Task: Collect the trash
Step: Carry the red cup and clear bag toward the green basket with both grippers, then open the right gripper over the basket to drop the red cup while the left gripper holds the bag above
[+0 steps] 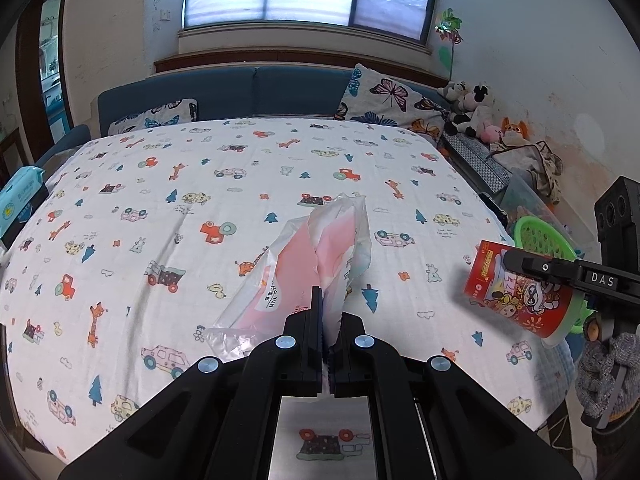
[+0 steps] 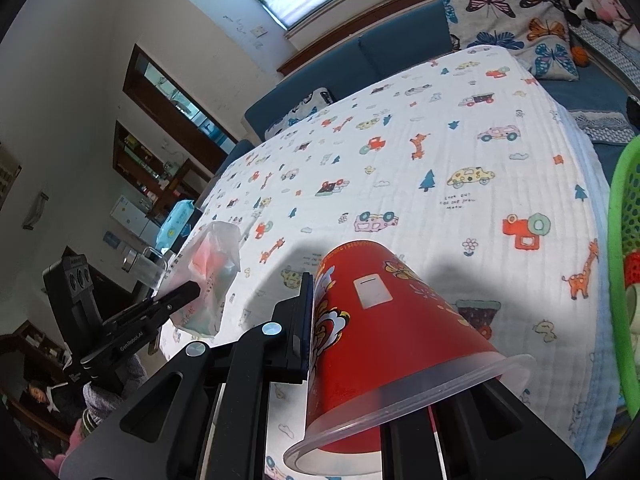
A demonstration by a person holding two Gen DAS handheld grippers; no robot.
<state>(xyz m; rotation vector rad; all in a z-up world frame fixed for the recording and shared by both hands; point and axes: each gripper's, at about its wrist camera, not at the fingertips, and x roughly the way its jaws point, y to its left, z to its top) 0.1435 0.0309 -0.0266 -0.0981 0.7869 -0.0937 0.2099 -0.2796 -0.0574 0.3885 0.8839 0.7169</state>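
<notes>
My left gripper (image 1: 329,312) is shut on a crumpled clear plastic bag with pink inside (image 1: 308,264), held above the bed. The bag also shows in the right wrist view (image 2: 212,280), with the left gripper (image 2: 188,292) clamped on it. My right gripper (image 2: 360,312) is shut on a red printed paper cup (image 2: 392,344), held on its side with its clear-rimmed mouth toward the camera; its right finger is hidden behind the cup. In the left wrist view the cup (image 1: 516,292) hangs at the bed's right edge in the right gripper (image 1: 532,268).
A bed with a white cartoon-print sheet (image 1: 200,200) fills the middle. A green plastic basket (image 2: 624,264) stands at its right edge, also in the left wrist view (image 1: 540,236). A blue wipes pack (image 1: 22,192) lies at the left. Butterfly pillows (image 1: 384,96) and plush toys (image 1: 476,112) lie beyond.
</notes>
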